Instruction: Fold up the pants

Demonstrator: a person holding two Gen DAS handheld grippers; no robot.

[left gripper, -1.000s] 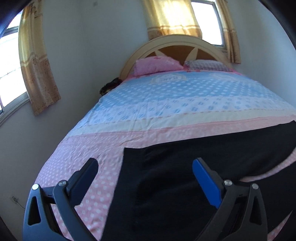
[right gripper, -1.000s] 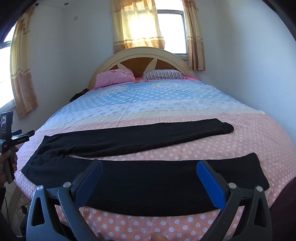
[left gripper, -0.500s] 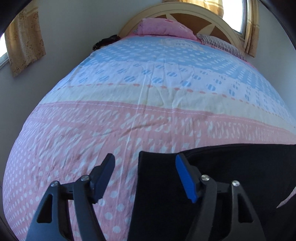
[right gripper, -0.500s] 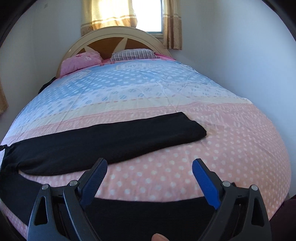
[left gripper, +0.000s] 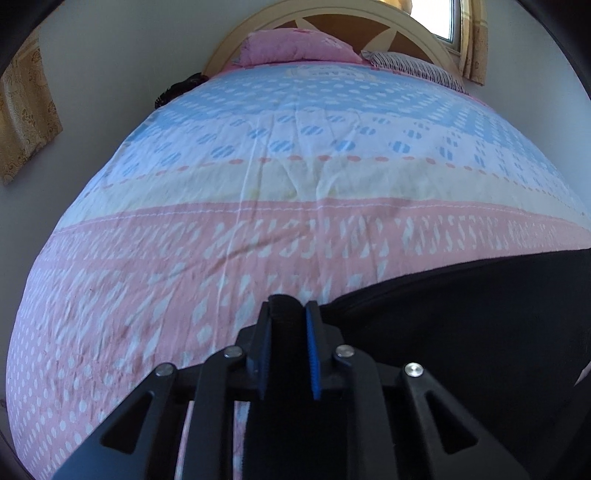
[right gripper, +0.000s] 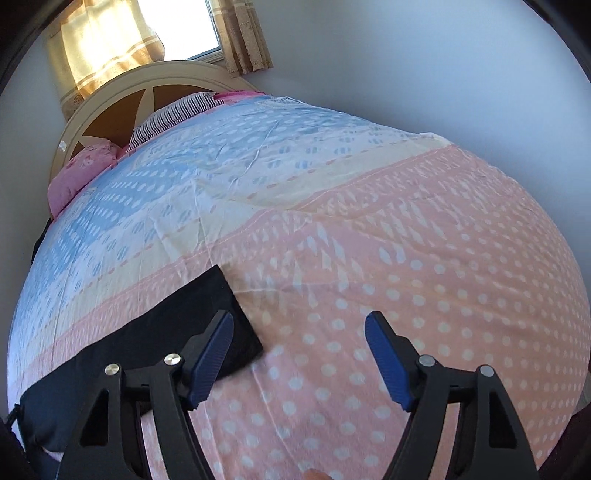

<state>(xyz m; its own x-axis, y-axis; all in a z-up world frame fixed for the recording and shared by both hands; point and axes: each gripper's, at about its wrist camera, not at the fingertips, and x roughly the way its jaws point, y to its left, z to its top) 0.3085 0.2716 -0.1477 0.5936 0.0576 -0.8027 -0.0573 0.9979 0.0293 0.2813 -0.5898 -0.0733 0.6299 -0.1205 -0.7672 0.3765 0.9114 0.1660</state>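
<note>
Black fabric fills the gap between the blue pads of the left tool (left gripper: 287,317) at bottom centre of the left wrist view: a bunched fold of the pants (left gripper: 461,332) stands up between the two fingers, which are closing and already pinch the cloth from both sides. From that pinch the pants spread away to the lower right of the frame, lying flat on the pink dotted part of the bedspread (left gripper: 184,277). Right wrist view: right tool (right gripper: 299,332) at bottom centre, fingers apart and closing, nothing between them but pink dotted bedspread. Its left finger sits over the squared end of a pant leg, which lies flat on the bed and runs down toward the lower left edge of the frame; whether the finger touches the cloth cannot be told. Right finger is well clear of the fabric. Beyond the pants, mid frame in both views, the bedspread changes from pink to a pale yellow band, then to white and blue with dots. Farthest off, a pink pillow (left gripper: 295,48) and a striped pillow (left gripper: 413,68) lie against the arched headboard (right gripper: 110,92), with a curtained window (right gripper: 147,33) above in the upper part of each frame.
</note>
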